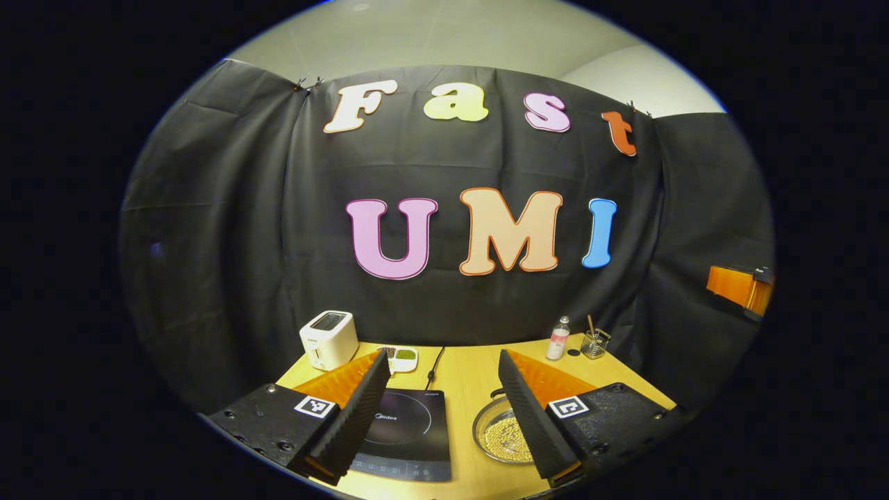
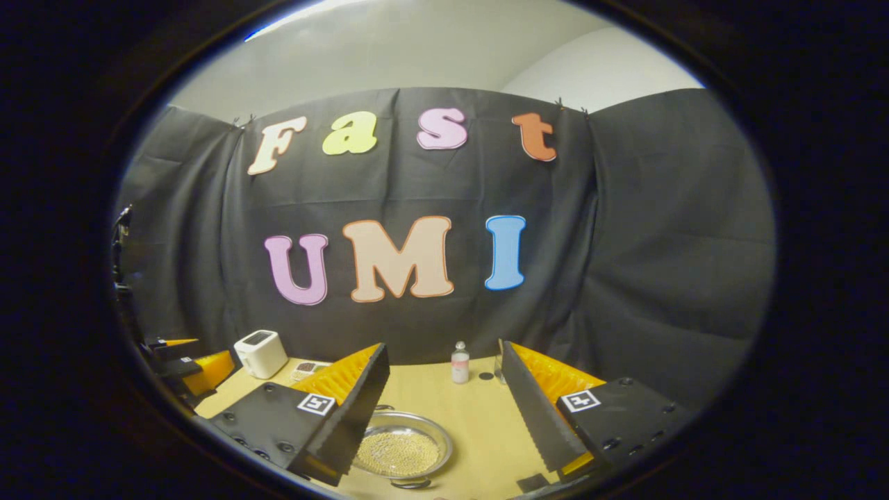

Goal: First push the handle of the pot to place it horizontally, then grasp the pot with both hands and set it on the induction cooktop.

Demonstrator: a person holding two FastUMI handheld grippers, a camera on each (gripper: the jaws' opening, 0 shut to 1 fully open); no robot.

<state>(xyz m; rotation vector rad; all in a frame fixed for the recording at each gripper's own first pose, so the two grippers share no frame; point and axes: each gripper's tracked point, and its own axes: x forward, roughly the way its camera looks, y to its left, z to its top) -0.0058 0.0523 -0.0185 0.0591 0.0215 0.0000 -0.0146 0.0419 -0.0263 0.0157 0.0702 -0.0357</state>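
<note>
Both grippers, left [image 1: 441, 410] and right [image 2: 441, 406], hover with fingers wide, holding nothing. The pot [image 2: 401, 451] sits low centre on the worktop [image 2: 479, 423], right of the induction cooktop [image 1: 406, 434]. Approach its handle low; push sideways.

A staged kitchen corner inside a recording booth is showing here: black cloth [image 1: 229, 208] is hanging as a backdrop, clipped up beneath a plain pale ceiling [image 1: 444, 35]. On a light wooden table [image 1: 465, 389] an induction cooktop [image 1: 406, 434] is sitting with its cord trailing back, a white toaster [image 1: 328, 339] is standing at the far corner, and a small bottle [image 1: 558, 339] and a glass holder [image 1: 595, 343] are standing by the cloth.
</note>
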